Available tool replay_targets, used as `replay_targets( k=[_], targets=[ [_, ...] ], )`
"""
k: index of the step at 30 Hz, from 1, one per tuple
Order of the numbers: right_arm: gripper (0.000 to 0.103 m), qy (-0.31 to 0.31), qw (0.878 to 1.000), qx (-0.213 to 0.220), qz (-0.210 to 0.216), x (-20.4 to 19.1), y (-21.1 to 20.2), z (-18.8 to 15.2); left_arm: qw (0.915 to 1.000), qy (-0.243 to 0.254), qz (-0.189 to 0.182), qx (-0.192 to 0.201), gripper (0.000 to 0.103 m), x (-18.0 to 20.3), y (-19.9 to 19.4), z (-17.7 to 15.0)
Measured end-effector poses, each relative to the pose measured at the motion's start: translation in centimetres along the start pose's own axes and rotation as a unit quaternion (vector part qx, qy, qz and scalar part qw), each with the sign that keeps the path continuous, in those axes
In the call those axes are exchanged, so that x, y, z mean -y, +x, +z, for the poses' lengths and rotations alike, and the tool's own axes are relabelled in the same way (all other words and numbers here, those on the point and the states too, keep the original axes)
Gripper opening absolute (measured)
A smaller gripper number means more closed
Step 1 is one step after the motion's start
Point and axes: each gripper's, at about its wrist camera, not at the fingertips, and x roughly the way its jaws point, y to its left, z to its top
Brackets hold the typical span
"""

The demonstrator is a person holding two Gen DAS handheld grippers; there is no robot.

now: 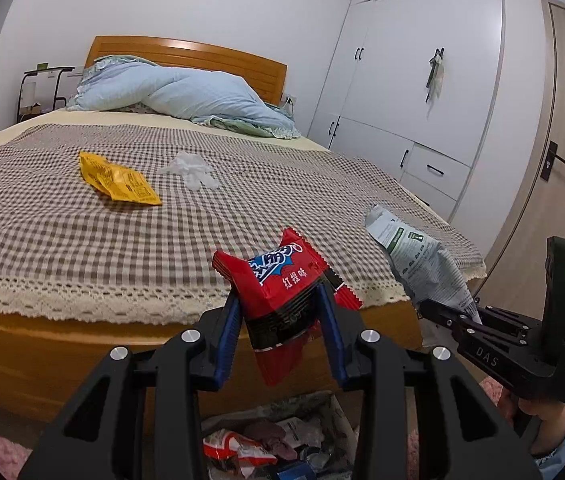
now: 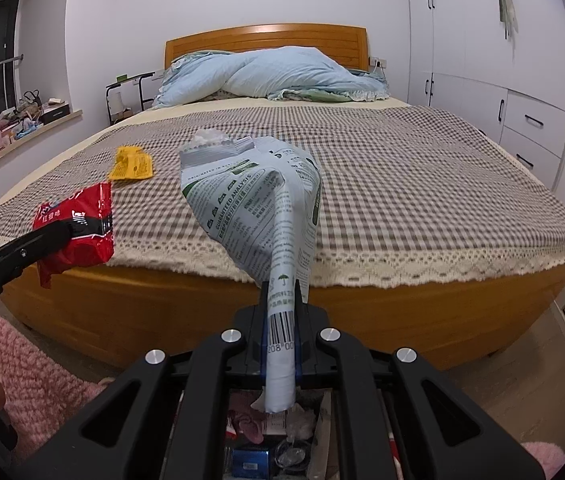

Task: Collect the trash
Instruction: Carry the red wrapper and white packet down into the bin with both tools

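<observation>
Trash half picked up. Red wrapper [image 1: 282,280] clamped in left hand-held gripper [image 1: 280,336], grey bag [image 2: 254,208] pinched tight in right hand-held gripper [image 2: 280,344], both above bin [image 1: 338,412]. Yellow wrapper [image 1: 116,178], tissue [image 1: 192,168] left on bed [image 1: 82,240].

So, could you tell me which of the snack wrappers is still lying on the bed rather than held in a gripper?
The yellow wrapper, beside the crumpled white tissue. The red wrapper and the white printed bag are each clamped in a gripper.
</observation>
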Motion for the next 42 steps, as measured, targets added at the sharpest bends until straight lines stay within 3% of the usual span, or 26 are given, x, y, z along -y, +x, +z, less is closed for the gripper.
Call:
replay_targets(
  k=[21,42],
  targets=[
    [0.009,0.014,0.998,-0.055,0.019,0.8,-0.9,-5.8,0.9988,0.001,0.011,-0.048,0.035,1.8,-1.7,-4.8],
    [0.009,0.035,0.988,-0.142,0.04,1.4,1.7,-9.0,0.9933,0.008,0.021,-0.113,0.035,1.5,0.8,-8.1]
  ],
)
